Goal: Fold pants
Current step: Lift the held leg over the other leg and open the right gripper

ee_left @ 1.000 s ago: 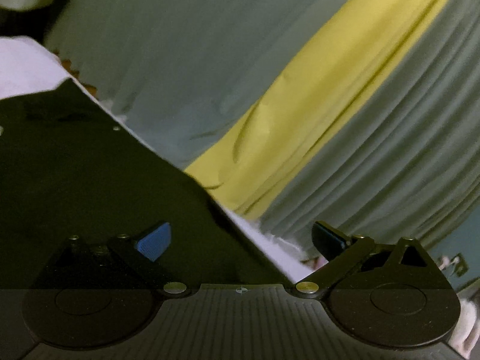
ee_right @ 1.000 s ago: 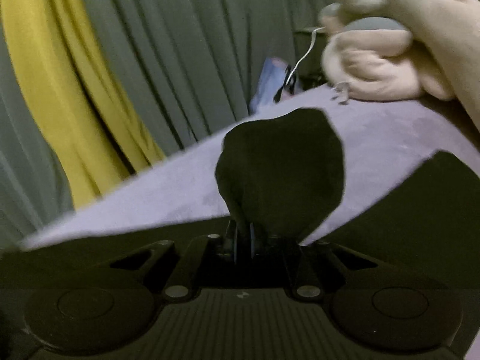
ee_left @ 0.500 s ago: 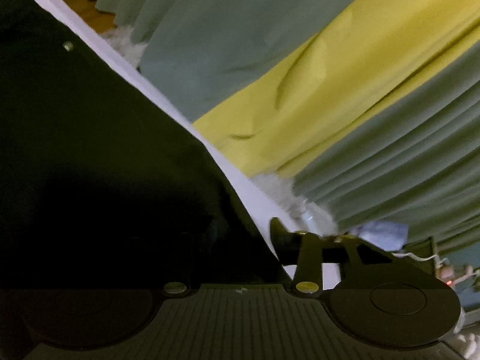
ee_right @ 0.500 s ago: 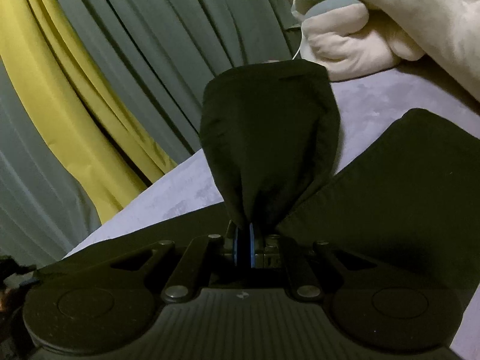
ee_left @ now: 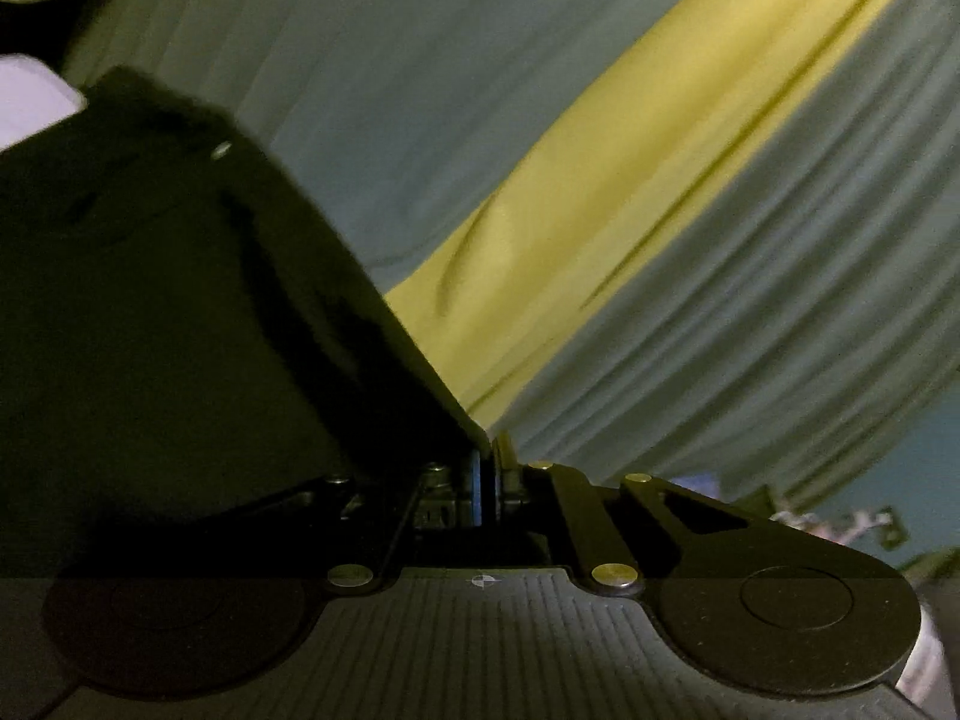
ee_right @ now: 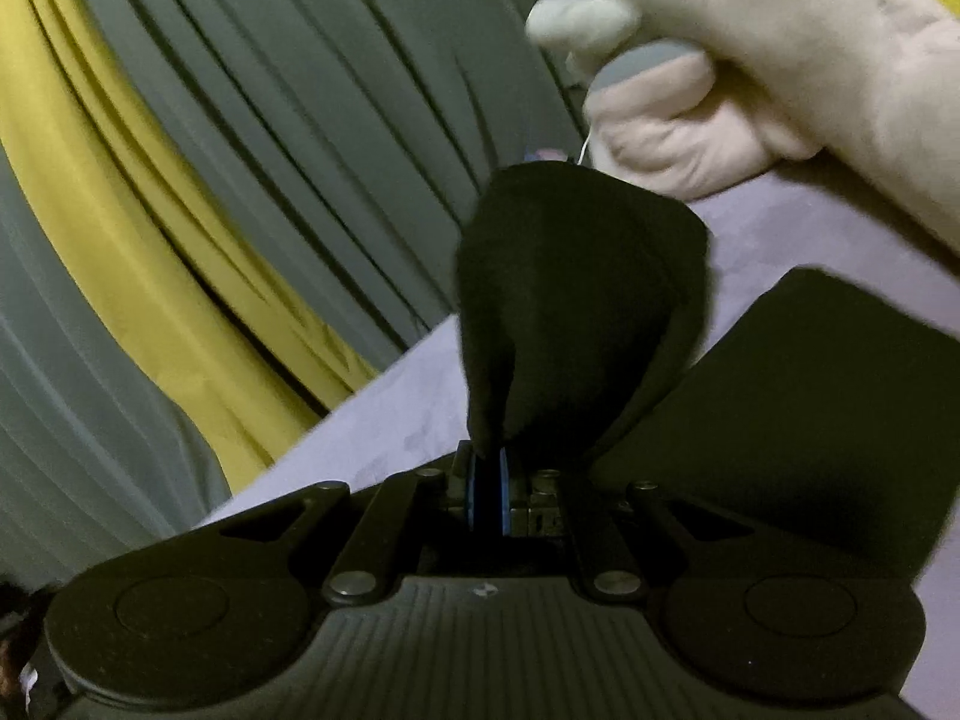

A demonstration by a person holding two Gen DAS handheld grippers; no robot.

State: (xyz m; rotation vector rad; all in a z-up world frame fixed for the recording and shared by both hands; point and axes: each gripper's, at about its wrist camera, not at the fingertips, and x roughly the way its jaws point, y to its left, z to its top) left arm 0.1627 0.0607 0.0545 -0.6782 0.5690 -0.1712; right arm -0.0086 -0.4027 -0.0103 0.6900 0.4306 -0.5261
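Left gripper was closed, apparently pinching the pants edge. Right gripper was clamped on a raised fold.

The pants you held were plain black, with one small silvery stud. Your grippers were black with blue pads and brass-coloured pins. The curtain behind you was grey-green in pleats, crossed by one plain yellow panel. The bedcover was pale lilac, faintly mottled. The plush toy was cream and pale pink with a grey patch.
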